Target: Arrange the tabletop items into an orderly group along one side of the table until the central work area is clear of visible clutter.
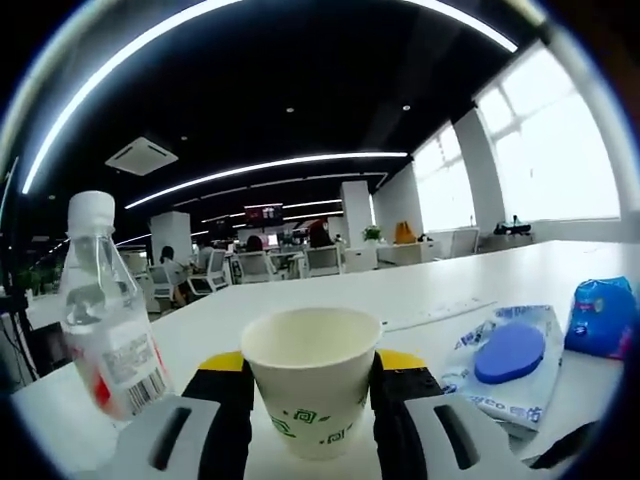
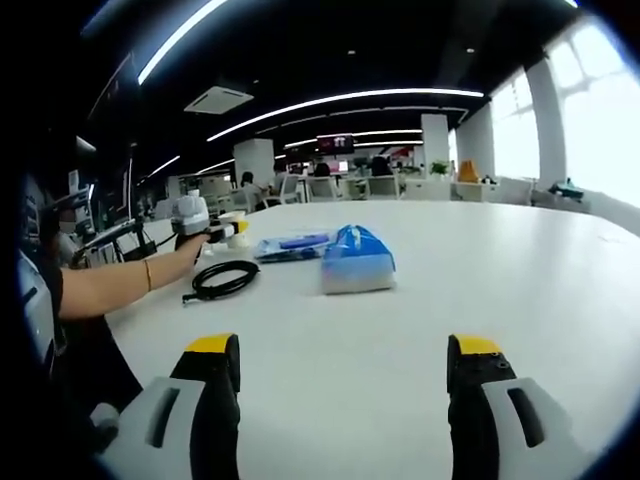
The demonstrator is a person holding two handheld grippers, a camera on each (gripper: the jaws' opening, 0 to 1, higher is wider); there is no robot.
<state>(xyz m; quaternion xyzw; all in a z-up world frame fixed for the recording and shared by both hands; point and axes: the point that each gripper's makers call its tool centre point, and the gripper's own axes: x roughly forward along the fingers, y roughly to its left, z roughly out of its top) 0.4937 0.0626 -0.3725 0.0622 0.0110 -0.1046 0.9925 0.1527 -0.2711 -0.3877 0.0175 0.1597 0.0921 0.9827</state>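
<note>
A white paper cup (image 1: 312, 385) with green marks stands on the white table (image 1: 420, 290), and my left gripper (image 1: 312, 362) is shut on it, one yellow-tipped jaw pressed to each side. Just left of it stands a clear water bottle (image 1: 105, 320) with a white cap. To the right lie a wet wipes pack (image 1: 508, 358) with a blue lid and a blue tissue pack (image 1: 602, 315). My right gripper (image 2: 343, 395) hangs open over bare table. Ahead of it are the blue tissue pack (image 2: 357, 260), the wipes pack (image 2: 290, 244), a coiled black cable (image 2: 225, 280) and the left gripper (image 2: 195, 222).
A person's forearm (image 2: 125, 285) reaches along the table's left edge (image 2: 130, 330) to the left gripper. Part of the black cable (image 1: 565, 445) shows at lower right in the left gripper view. Office desks, chairs and seated people fill the background.
</note>
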